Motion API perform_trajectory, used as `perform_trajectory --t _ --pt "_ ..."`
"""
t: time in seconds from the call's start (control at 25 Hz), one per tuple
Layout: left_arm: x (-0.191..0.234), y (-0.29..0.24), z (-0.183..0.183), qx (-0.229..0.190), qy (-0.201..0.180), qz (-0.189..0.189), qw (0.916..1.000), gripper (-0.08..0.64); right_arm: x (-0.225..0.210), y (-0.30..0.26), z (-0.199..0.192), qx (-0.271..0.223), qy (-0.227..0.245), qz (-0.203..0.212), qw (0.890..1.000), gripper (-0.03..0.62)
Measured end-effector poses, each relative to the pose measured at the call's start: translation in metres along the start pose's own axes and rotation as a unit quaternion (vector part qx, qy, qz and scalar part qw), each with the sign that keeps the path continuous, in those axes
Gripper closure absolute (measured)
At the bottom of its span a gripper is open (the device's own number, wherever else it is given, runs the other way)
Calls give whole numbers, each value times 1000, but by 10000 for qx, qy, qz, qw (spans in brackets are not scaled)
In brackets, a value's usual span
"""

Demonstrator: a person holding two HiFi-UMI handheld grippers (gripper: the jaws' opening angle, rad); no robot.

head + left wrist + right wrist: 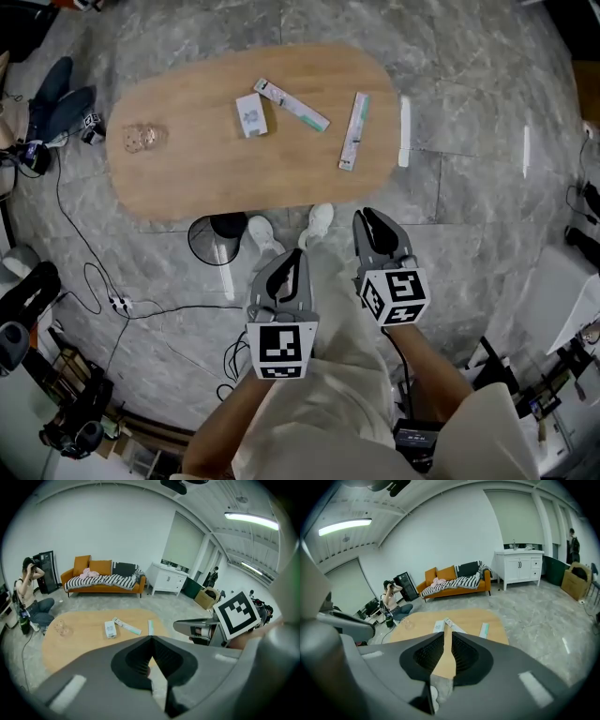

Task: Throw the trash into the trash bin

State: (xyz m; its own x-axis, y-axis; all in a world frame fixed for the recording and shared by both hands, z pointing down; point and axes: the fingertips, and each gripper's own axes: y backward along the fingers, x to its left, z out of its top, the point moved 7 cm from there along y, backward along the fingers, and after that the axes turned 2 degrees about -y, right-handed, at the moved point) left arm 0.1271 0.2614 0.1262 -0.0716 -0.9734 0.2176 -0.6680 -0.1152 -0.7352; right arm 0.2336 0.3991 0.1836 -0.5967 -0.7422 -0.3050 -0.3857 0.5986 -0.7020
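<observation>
a grey marble floor (469, 197) is stretching under an oval light-wood tabletop (187, 178). the left tool (298, 258) is hovering short of its near edge, jaws pressed together and empty. the right tool (367, 217) is holding its jaws a sliver apart, empty. the trash is lying on the tabletop: a long white-and-green carton (292, 104), a second long white carton (353, 131), a small white box (250, 115) and a crumpled clear plastic wrapper (142, 138).

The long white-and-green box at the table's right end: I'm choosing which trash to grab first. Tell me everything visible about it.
The long box is a slim, flat, cardboard-looking carton, white with some green along it. It lies flat on the wooden table near its right end in the head view, its length running almost toward the person, and it looks uncrushed. Only the table touches it; the other long box lies apart to its left.
</observation>
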Motion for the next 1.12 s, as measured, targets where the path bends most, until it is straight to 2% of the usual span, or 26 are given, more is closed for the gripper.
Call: perform_trajectory --t 0.32,0.52,0.72,0.88,1.12 --pt "18 -45 -23 42 130 -97 9999 560 -14 -60 -19 109 11 -227 9997 508" --pt "21 -81 -38 194 123 -274 9994 560 -30 -91 -37 238 30 -599 9979 503" --pt "33 -113 -45 163 59 -225 9996 560 -44 -124 -56 335 -119 -775 9964 462" --pt "39 -132 -51 206 -86 -243 9995 560 -62 -144 -67 354 -311 -1015 9937 460" --pt "42 -153 -57 267 -50 -244 9993 560 -88 -180 -77 414 -446 -1247 9903 458"
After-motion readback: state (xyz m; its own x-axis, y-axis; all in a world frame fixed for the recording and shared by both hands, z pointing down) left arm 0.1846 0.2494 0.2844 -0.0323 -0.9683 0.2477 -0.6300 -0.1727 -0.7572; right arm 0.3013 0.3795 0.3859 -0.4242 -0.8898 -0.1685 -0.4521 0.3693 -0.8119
